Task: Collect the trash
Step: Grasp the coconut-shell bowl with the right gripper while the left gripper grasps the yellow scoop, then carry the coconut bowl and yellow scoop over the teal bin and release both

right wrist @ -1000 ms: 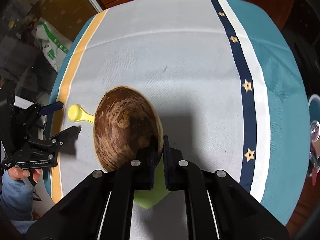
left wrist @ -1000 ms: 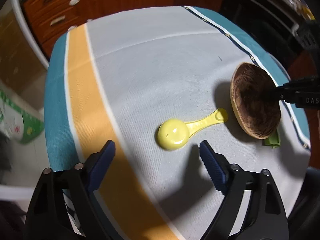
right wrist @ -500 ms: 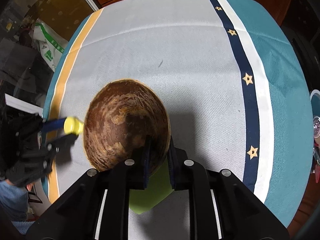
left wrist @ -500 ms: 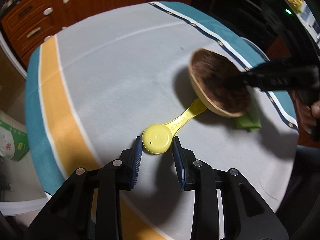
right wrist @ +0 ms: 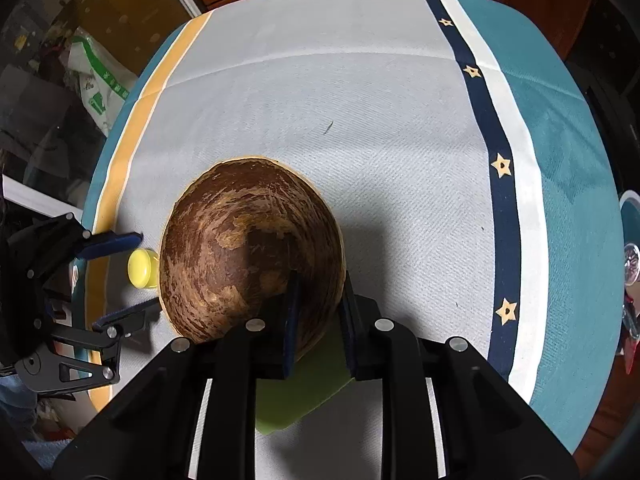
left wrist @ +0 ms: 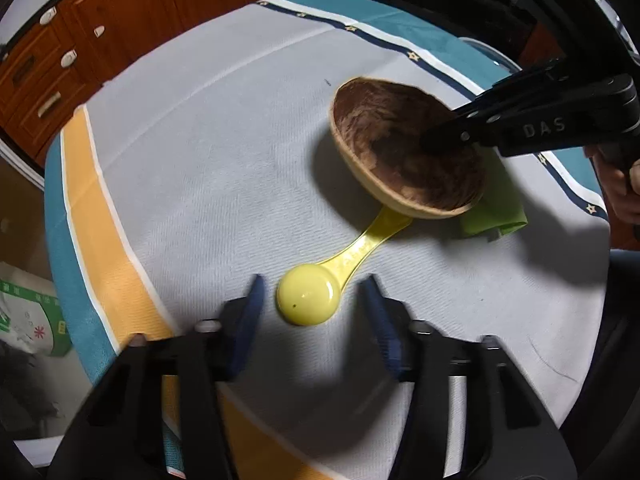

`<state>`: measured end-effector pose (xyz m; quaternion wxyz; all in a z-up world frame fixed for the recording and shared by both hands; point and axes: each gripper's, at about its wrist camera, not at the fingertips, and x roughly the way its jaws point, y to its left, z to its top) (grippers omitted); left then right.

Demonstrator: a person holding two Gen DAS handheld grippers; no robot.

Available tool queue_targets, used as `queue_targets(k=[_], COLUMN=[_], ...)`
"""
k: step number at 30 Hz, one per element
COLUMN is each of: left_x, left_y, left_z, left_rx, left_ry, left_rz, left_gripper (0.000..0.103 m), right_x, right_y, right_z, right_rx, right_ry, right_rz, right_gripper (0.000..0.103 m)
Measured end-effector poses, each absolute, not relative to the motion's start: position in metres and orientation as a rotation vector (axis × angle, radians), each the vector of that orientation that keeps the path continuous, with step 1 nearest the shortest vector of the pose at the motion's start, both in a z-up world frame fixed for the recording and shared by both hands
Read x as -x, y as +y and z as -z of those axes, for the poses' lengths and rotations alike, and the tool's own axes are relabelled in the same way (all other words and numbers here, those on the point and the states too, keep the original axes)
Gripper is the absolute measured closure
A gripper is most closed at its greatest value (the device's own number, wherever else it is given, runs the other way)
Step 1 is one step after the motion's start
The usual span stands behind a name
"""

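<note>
A yellow measuring spoon (left wrist: 308,299) lies on the striped tablecloth, its handle running under a brown wooden bowl (left wrist: 404,152). My left gripper (left wrist: 314,300) is open, its blue pads on either side of the spoon's round head, not touching it. My right gripper (right wrist: 318,312) is shut on the near rim of the bowl (right wrist: 240,252) and holds it tilted above the cloth. A green folded napkin (left wrist: 494,208) lies under the bowl; it also shows in the right wrist view (right wrist: 304,392). The spoon's head (right wrist: 142,268) shows left of the bowl.
The round table (right wrist: 360,92) has a grey cloth with an orange stripe (left wrist: 96,216) at left and a navy star stripe (right wrist: 498,168) at right. Wooden drawers (left wrist: 52,72) stand behind. A green-and-white bag (right wrist: 98,80) sits on the floor at left.
My left gripper had closed in on the spoon's head and has now opened wider. The right gripper has lifted and carried the bowl over the spoon's handle.
</note>
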<state>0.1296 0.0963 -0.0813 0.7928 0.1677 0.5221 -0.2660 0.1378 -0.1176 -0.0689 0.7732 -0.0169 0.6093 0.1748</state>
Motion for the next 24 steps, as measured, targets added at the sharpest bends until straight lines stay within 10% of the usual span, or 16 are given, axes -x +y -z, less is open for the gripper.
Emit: queue_targets(k=[3,10,24], left_x=[-0.125,-0.117,-0.114], left_y=[0.090,0.093,0.108], left_z=[0.080,0.074,0.025], left_rx=[-0.361,-0.321,-0.172], left_ry=[1.121,1.139,1.077], left_rz=[0.562,0.482,0.407], left_gripper=[0.071,0.071,0.071], right_x=[-0.137,-0.137,-0.130], right_y=[-0.113,-0.112,-0.160], right_z=[0.069,0.060,-0.013], right_rx=[0.012,-0.043,-0.137], right_ry=[1.321,1.295,1.103], right_rz=[-0.428,-0.453,-0.429], right_gripper=[0.058,0.095,0.097])
